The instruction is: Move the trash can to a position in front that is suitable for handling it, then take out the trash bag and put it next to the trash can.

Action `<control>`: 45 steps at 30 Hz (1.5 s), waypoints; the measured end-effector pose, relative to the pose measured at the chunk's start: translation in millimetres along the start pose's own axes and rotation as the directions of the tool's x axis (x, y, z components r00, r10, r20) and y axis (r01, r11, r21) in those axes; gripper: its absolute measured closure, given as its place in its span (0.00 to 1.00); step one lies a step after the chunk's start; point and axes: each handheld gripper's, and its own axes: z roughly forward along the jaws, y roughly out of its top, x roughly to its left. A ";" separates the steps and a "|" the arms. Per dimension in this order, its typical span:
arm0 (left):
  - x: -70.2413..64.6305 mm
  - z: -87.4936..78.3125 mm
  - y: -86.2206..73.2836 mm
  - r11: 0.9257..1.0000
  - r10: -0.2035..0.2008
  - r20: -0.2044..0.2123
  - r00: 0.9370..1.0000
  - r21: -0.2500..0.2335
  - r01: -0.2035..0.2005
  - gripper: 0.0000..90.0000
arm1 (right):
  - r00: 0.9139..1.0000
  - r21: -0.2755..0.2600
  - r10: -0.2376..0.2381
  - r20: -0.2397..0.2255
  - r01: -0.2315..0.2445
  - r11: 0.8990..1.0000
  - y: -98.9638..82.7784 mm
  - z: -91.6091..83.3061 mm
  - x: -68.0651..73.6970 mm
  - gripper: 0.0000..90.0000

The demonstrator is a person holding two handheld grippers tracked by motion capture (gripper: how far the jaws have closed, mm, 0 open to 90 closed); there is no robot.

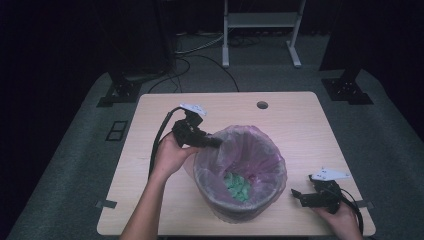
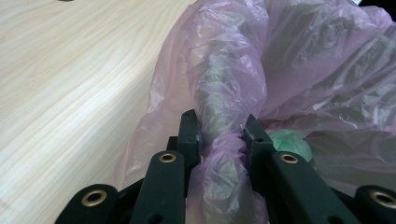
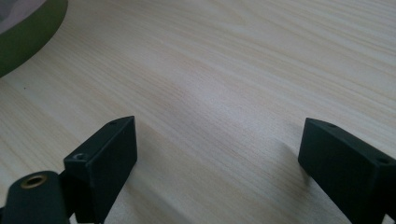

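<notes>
Now the left gripper [image 1: 216, 142] is at the far-left side of the bin [image 1: 240, 210], and its two black jaws are closed on the rim of the bin together with the pink plastic bag [image 1: 260, 150] that is folded over this rim. From the left gripper view the bag [image 2: 224, 93] is bunched into a thick roll between the jaws of the left gripper [image 2: 222, 133], and the thin plastic is wrinkled and half transparent. The left hand [image 1: 169, 156] holds this gripper from the left side, and a black cable goes from it toward the near-left part of the table [image 1: 150, 125]. The bin stands near the middle of the light wooden table, a little toward the near edge, and inside it, at the bottom of the bag, lies some green crumpled material [image 1: 237, 185]; a piece of it [image 2: 290, 142] also appears just behind the right jaw in the left gripper view. The right gripper [image 1: 296, 195] is low over the table to the right of the bin, apart from it, in the right hand [image 1: 340, 212] at the near-right corner. Its jaws are wide open and hold nothing; in the right gripper view the right gripper [image 3: 217, 149] has only bare wood of the table [image 3: 233, 70] between them, and the dark green side of the bin [image 3: 28, 37] is at the far left. A small round hole [image 1: 262, 105] is in the table near its far edge.
</notes>
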 end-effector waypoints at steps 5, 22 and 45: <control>-5.1 8.8 6.2 1.000 0.022 0.022 1.000 0.015 -0.022 0.83 | 1.000 0.000 -0.002 0.000 0.002 1.000 0.0 0.0 -0.1 0.12; -15.9 -0.2 4.7 0.996 0.045 -0.046 0.998 -0.072 -0.048 0.38 | 1.000 0.000 -0.002 -0.001 0.002 1.000 0.0 0.0 -0.1 0.11; -61.0 -47.5 -41.4 0.970 0.126 -0.218 0.968 -0.178 -0.167 0.00 | 1.000 0.001 0.000 -0.001 0.000 1.000 0.0 0.0 0.0 0.11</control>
